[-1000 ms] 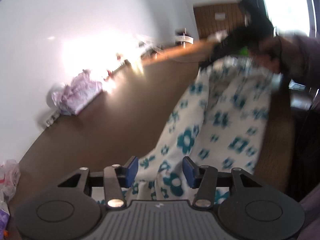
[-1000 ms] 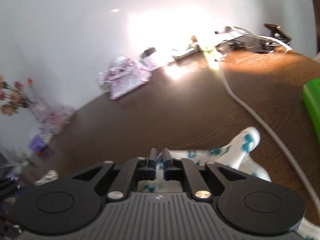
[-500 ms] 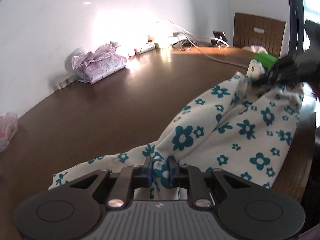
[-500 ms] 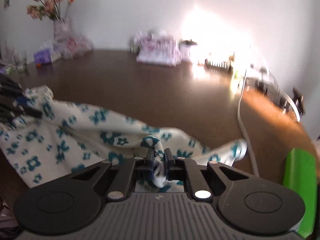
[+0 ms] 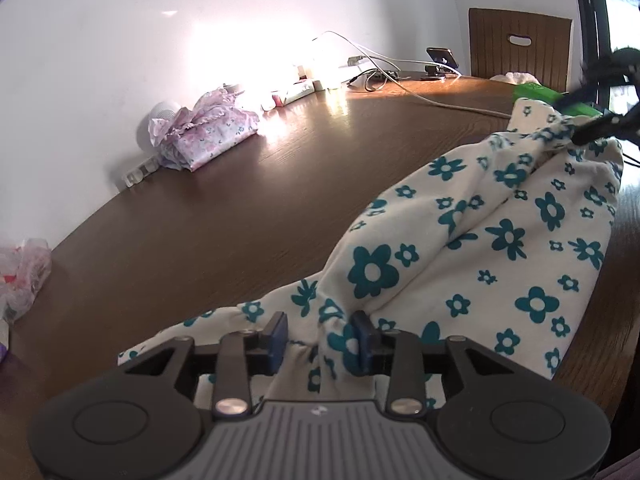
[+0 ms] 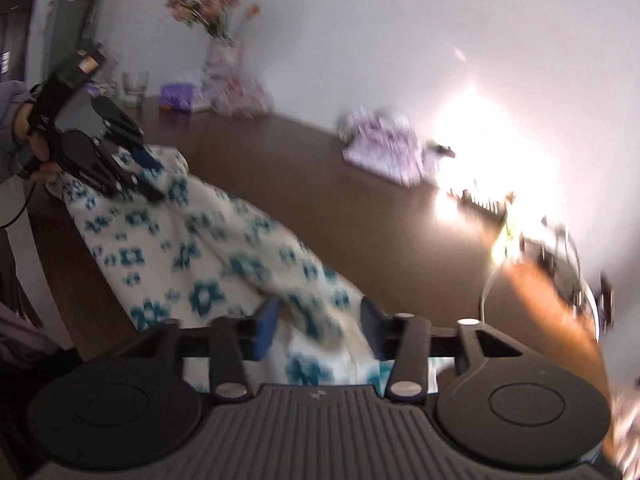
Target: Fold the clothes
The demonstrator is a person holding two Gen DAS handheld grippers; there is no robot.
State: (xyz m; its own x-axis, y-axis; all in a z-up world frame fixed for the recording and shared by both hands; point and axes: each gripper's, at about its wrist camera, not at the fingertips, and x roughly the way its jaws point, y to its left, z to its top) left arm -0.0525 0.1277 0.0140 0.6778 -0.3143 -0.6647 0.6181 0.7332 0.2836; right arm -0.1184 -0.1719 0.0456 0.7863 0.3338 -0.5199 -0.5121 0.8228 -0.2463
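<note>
Left wrist view: the left gripper (image 5: 320, 338) has its blue fingers (image 5: 276, 336) parting, a bunched fold of the floral garment (image 5: 500, 248) lying between them without being pinched, the cloth loose in the gap. The garment, white with teal flowers, stretches from here across the near edge of the brown desk (image 5: 240, 200) up to the right, where the dark tip of the right gripper (image 5: 592, 130) sits at its far end; part of the cloth drapes over the desk's edge. A green object (image 5: 540, 94) lies just behind that far end. Further back on the desk, against the white wall, rests a folded pink floral bundle (image 5: 208, 132), with white cables (image 5: 400, 76) and a small phone stand (image 5: 442, 58) near a wooden chair (image 5: 520, 46). A crumpled plastic bag (image 5: 24, 272) sits at the left edge. In the right wrist view, which is blurred, the right gripper (image 6: 318, 328) also has its fingers (image 6: 266, 326) spreading apart, the garment (image 6: 192, 248) running between them but not squeezed. The cloth runs up to the left, where the left gripper (image 6: 138, 168), held by a person's hand (image 6: 36, 148), sits over its other end. A vase of pink flowers (image 6: 224, 56), a glass (image 6: 134, 88) and a purple box (image 6: 178, 96) stand at the back of the desk (image 6: 320, 208), and the pink bundle (image 6: 384, 152) lies near the bright glare on the wall.
</note>
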